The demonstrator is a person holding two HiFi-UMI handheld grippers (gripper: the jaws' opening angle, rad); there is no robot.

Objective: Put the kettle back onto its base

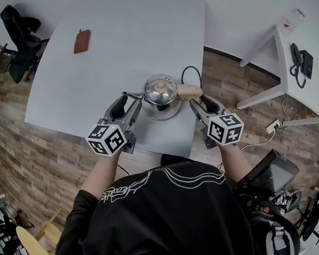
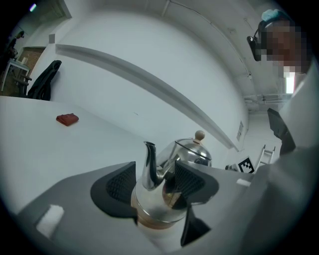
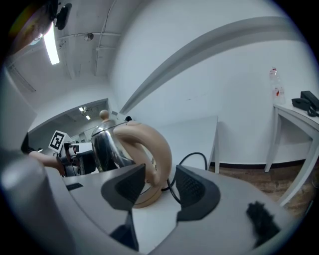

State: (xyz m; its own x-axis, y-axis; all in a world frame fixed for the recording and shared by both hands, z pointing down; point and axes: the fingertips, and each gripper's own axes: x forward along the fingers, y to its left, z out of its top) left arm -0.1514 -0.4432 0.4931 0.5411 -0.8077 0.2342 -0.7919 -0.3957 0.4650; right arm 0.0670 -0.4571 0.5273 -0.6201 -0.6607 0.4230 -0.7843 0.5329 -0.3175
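At the table's (image 1: 98, 65) near edge the kettle (image 1: 161, 91) sits on its base (image 3: 145, 199), left gripper (image 1: 133, 98) open around the spout (image 2: 148, 164), right gripper (image 1: 200, 101) open around the handle (image 3: 155, 149).

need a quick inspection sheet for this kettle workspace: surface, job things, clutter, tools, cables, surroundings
surface: pale grey table, no spills seen
job's things: shiny steel kettle with beige handle near the table's front edge, apparently seated on its beige base
clutter: flat brown pouch at the far left of the table, well apart from the kettle
grippers: left tool open, spout between its jaws, no grip; right tool open, handle loop between its jaws, no grip
cables: black cable loops away behind the kettle
surroundings: wood-plank floor, black office chair, white side desk with black telephone
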